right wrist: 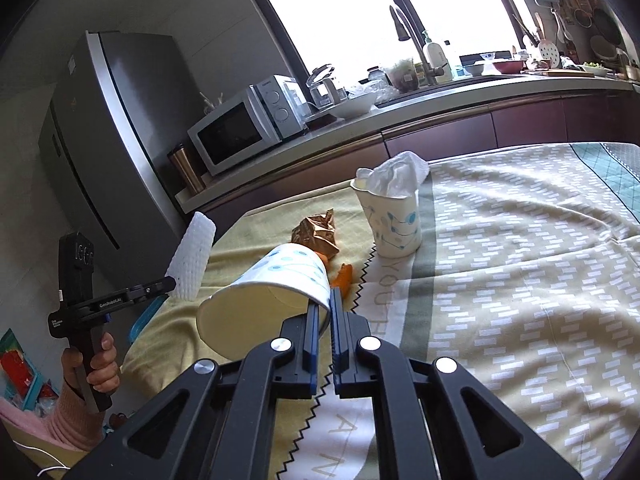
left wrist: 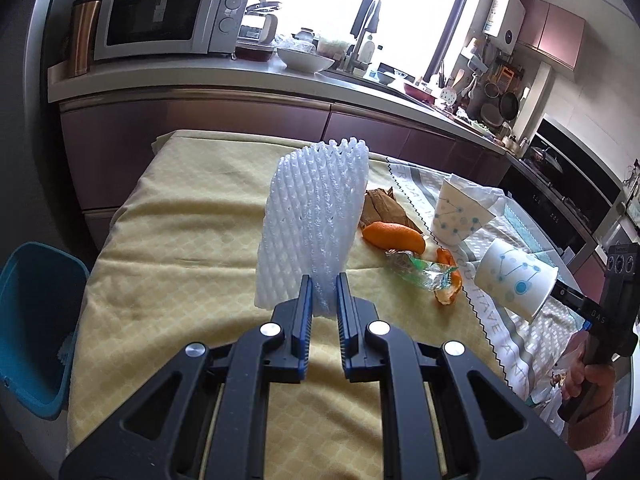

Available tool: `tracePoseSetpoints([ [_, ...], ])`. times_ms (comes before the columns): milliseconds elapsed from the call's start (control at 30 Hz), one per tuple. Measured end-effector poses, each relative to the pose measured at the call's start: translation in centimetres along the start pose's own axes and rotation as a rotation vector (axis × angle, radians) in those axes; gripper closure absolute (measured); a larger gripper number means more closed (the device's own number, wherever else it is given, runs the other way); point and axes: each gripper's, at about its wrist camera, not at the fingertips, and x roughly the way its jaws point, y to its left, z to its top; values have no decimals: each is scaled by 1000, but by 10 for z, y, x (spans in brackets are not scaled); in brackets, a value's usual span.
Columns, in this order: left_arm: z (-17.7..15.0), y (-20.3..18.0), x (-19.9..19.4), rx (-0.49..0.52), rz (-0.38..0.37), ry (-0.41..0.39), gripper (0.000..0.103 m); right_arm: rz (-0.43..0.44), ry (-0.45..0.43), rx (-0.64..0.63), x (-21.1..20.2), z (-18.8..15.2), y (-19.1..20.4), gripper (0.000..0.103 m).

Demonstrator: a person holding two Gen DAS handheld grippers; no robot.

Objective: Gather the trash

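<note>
**Trash in both grippers: slip risks**

Trash still lies on the table (left wrist: 180, 208): orange peel (left wrist: 394, 236), a brown wrapper (left wrist: 380, 204), a clear wrapper (left wrist: 420, 274) and a tissue-stuffed cup (right wrist: 394, 216). We hold the foam net (left wrist: 312, 224) upright in the left gripper (left wrist: 324, 296), which is clamped on its lower edge. The right gripper (right wrist: 324, 312) pinches a tilted paper cup (right wrist: 272, 292) by its rim. We judge both grips thin: the soft net may slide out and the rim may buckle on the way to the blue bin (left wrist: 32, 320).

The microwave (left wrist: 160, 16) carried the brand "Galanz" above its dials. The left gripper (right wrist: 120, 294) read "GenRobot.AI" along its black bar. The tablecloth (right wrist: 520, 280) bore large pale letters, "YOU" and "AN" in the right view, "HAVE AN" in the left; the right gripper's (left wrist: 568, 298) arm showed what looked like "DAS".
</note>
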Motion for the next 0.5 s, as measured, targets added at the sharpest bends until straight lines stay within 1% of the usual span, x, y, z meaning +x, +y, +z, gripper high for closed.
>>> tracePoseSetpoints([
  [133,0,2,-10,-6,0,-18,91,54,3,-22,10,4,15,99],
  [333,-3,11,-31,-23,8,-49,91,143,45,-49,37,10,43,99],
  [500,-6,25,-49,-48,42,-73,91,215,83,-94,61,12,72,99],
])
